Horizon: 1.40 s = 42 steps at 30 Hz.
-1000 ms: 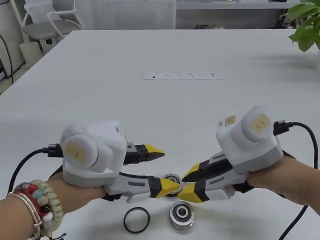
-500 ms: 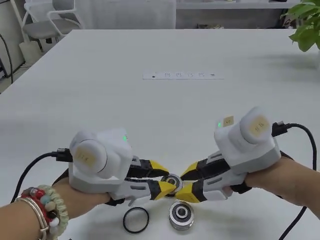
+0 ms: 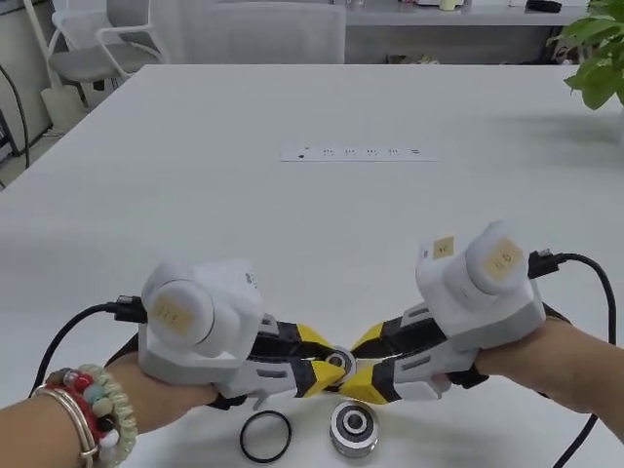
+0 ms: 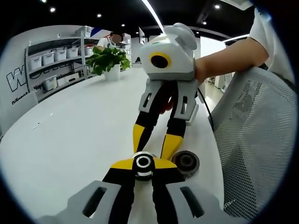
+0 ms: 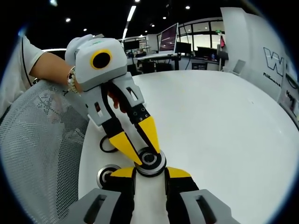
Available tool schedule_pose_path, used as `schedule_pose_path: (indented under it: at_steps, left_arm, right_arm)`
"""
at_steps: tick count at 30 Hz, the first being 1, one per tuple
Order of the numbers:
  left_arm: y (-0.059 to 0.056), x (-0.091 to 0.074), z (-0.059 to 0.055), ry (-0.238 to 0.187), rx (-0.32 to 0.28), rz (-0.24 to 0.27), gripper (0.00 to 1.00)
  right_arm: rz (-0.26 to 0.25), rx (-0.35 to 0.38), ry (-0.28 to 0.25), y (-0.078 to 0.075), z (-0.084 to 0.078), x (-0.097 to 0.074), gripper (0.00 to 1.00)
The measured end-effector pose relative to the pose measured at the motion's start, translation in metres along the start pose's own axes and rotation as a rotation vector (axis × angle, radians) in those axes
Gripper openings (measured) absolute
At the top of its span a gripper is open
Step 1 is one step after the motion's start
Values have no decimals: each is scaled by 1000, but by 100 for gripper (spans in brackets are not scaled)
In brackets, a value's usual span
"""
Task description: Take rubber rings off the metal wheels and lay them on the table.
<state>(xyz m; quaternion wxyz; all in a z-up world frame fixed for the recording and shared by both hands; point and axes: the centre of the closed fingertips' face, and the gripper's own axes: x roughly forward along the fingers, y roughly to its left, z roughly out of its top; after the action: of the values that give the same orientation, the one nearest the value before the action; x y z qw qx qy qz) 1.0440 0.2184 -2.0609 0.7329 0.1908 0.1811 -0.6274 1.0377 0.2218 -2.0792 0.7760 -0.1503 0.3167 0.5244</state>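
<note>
At the table's [image 3: 292, 224] near edge, a ring [image 3: 265, 433] lies left of one wheel [image 3: 353, 429]. Just behind them, a second wheel [image 3: 338, 360] sits between the left gripper [image 3: 329, 361] and the right gripper [image 3: 353, 363].

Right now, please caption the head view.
Left gripper and right gripper clamp one small round metal wheel; a black rubber ring and second wheel lie on the white table.

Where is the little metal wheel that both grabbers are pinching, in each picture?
Head view: the held wheel sits low in the middle, between the left gripper and the right gripper.
Left gripper view: low centre, between that gripper's own jaws.
Right gripper view: low centre, just above that gripper's own jaws.
Shared landmark: the loose wheel lies close beside it in all three views.
</note>
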Motion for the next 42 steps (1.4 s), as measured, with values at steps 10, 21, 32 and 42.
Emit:
schedule_pose_path:
  at_steps: [10,21,32,42]
  left_arm:
    - [-1,0,0,-5,-8,5,8]
    - [-1,-1,0,-5,-11,8,8]
    - [0,0,-1,1,-6,16,8]
    - [2,1,0,-3,-12,26,8]
  right_arm:
    - [4,-48,14,0,-1,-2,19]
    - [-27,-68,60,-5,-8,-4,3]
    - [-84,202,73,-16,-7,-8,0]
    - [-55,407,-6,-17,5,-13,0]
